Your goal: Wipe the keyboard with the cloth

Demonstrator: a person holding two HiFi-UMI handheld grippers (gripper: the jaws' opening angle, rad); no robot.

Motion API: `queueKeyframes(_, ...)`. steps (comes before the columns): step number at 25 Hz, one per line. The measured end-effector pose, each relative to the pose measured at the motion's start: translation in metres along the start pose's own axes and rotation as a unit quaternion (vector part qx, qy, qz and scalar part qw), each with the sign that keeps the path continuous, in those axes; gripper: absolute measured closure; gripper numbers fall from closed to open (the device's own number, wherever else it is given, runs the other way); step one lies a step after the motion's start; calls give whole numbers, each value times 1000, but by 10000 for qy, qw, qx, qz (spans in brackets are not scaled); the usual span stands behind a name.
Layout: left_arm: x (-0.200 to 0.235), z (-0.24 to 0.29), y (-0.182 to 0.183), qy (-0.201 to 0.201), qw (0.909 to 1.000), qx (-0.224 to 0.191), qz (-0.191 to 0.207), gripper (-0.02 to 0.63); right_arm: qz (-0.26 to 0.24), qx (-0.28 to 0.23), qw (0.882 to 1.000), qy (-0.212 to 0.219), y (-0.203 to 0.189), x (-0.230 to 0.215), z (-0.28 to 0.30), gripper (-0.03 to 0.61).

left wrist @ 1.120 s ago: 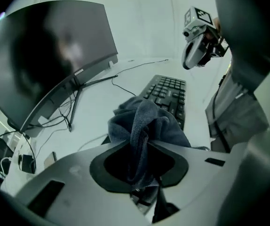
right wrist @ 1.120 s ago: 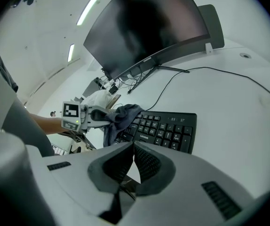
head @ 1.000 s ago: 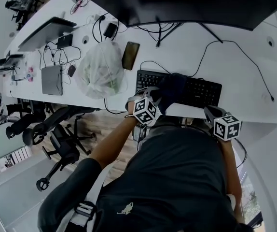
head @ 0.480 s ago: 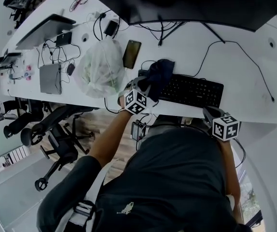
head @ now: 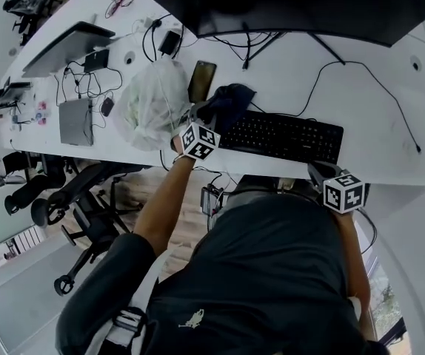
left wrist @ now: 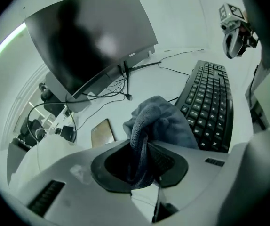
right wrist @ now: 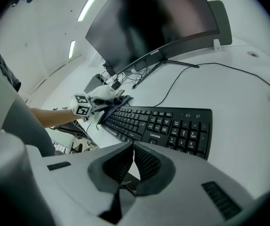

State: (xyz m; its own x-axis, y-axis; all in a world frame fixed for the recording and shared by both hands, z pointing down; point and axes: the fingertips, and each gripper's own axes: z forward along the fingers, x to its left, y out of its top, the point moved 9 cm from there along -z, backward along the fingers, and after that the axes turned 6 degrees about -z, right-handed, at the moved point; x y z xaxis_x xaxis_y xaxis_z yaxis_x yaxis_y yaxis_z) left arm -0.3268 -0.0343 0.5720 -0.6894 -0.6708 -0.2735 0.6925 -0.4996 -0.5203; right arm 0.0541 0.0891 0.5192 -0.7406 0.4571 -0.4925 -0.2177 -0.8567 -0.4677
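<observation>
Jaws of the left gripper (left wrist: 143, 166) are closed on a fold of the dark cloth (left wrist: 161, 121). The pinched strand runs down between the pads, and the rest of the cloth bunches up just ahead of the tips. From this gripper the keyboard (left wrist: 211, 98) lies ahead and to the right. The bulk of the cloth sits at the keyboard's nearest short end, and I cannot tell if it rests on the first keys or only beside them. The long axis of the keyboard runs away from the left gripper, toward the right gripper (right wrist: 133, 149). So I judge that a wipe would travel along this axis, away from the holding hand, with the whole rows of keys ahead of the cloth. A phone (left wrist: 102, 133) lies just to the left of the cloth, on the side away from the keys.

The left forearm reaches out over the edge of the desk (head: 375, 124), and its gripper points forward and down.

The right gripper has its jaws pressed together with nothing between them. It hangs near the far short end of the keyboard, at the corner close to the person, and well apart from the cloth.
</observation>
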Motion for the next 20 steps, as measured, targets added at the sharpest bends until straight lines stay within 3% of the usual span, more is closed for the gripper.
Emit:
queueKeyframes(5,-22,-16,-15,-29,9995,166,-278,535,161,-10,9998,-140,-9,-7,-7,569)
queueKeyframes(9,-42,7,46,-377,9981,-167,461,535,99,-23,9999,-84,-9,-2,-8,569)
queueKeyframes(11,-77,17,78,-704,9922,-397,952,535,48,-30,10000,-45,-10,0,-9,569)
queueKeyframes(14,-128,18,109,-1035,9826,-892,1255,535,98,-38,9999,-116,-17,-4,-14,569)
queueKeyframes(17,-164,3,110,-1354,9719,-1219,1489,535,242,-68,9994,-223,-27,-10,-22,569)
queueKeyframes(20,-157,-9,79,-1278,9763,-1098,1361,534,275,-102,9993,-245,-31,-13,-27,569)
